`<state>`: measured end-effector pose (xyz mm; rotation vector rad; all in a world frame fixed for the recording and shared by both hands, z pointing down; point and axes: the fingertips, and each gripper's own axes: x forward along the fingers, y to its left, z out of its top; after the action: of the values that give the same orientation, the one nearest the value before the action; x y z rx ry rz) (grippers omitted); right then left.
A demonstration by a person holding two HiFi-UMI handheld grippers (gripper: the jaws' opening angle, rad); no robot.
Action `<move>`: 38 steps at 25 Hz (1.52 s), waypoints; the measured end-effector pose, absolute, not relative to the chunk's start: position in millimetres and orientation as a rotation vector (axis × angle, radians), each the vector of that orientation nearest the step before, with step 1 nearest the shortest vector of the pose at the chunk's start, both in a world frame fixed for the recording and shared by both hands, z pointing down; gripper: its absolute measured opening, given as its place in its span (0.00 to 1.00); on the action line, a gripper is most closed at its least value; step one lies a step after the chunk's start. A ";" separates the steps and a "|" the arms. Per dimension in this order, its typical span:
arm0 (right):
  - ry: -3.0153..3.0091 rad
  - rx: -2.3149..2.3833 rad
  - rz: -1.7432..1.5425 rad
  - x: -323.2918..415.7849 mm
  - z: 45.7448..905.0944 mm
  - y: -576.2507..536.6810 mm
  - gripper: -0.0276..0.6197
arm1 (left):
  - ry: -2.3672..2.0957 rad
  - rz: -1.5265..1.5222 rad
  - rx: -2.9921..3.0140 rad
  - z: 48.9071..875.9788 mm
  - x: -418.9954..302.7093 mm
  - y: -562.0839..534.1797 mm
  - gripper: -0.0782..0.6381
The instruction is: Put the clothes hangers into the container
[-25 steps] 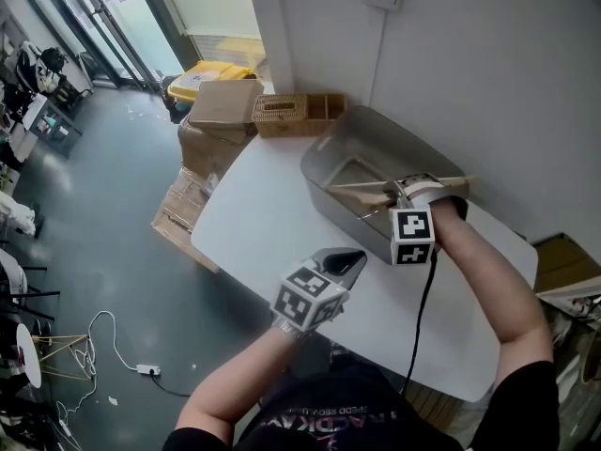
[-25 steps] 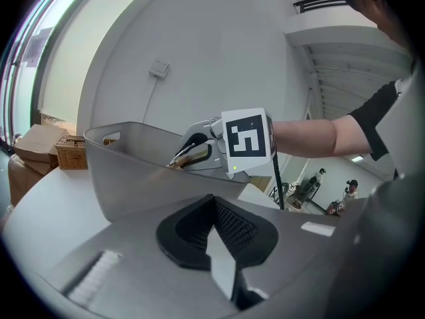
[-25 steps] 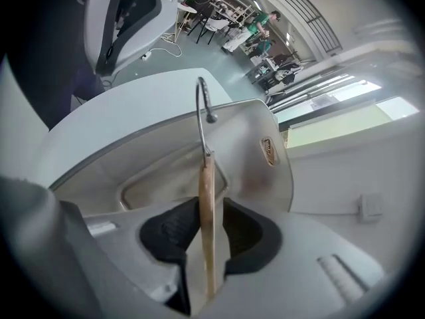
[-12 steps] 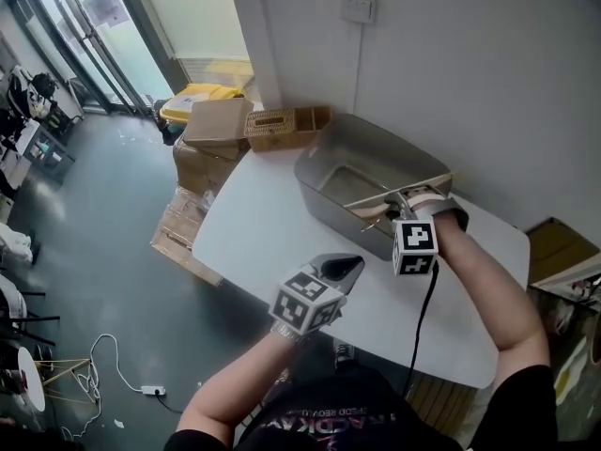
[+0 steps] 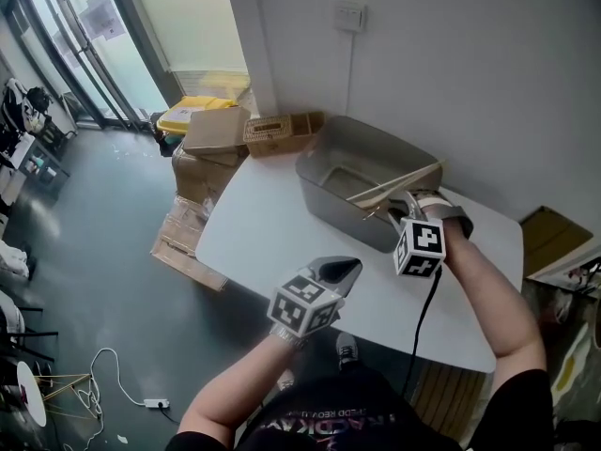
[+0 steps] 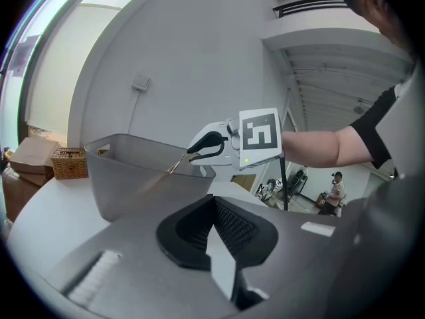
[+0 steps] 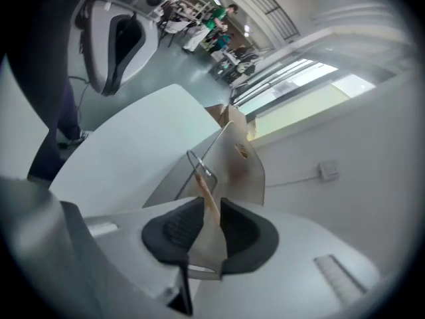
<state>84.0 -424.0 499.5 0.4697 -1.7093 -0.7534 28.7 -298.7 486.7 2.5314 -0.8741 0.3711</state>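
The hanger [image 5: 394, 184] is pinched tight in my right hand-held gripper [image 5: 398, 209]. It slants over the right end of the container [image 5: 331, 148], far tip past the rim. I'd judge it needs turning along the container and lowering inside before the jaws part. My right forearm reaches in from near right. My left hand-held gripper [image 5: 344, 269] hovers closed and empty over the surface [image 5: 263, 224], near edge.

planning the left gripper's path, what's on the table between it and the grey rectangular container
Nothing: the head view shows only bare white tabletop between the left gripper and the grey rectangular container.
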 end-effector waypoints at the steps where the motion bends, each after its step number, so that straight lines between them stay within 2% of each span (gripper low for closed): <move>1: -1.756 0.536 -0.715 81.4 490.5 -418.8 0.13 | -0.872 0.367 2.540 484.8 26.5 -294.7 0.12; 2: -1.810 0.604 -0.664 78.5 481.4 -412.2 0.06 | -0.870 0.361 2.548 482.7 24.0 -291.0 0.12; 3: -1.871 0.667 -0.605 74.9 472.4 -404.0 0.05 | -0.869 0.355 2.557 480.4 21.2 -287.1 0.12; 8: -2.178 0.899 -0.280 52.7 439.4 -346.4 0.05 | -0.835 0.322 2.583 467.3 8.5 -260.5 0.12; 15: -2.419 1.115 0.147 36.1 436.8 -264.4 0.05 | -0.755 0.314 2.611 465.9 -10.0 -214.1 0.12; 28: -2.456 1.345 0.517 -0.3 481.1 -132.3 0.05 | -0.623 0.334 2.579 498.3 -54.0 -124.9 0.12; 38: -2.419 1.316 0.681 -36.8 519.3 -73.5 0.05 | -0.582 0.365 2.507 527.9 -86.5 -83.0 0.12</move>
<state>-36.8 -73.5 519.3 1.3161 -2.4186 0.6810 -86.5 -83.0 527.9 2.5073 -0.5822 0.3655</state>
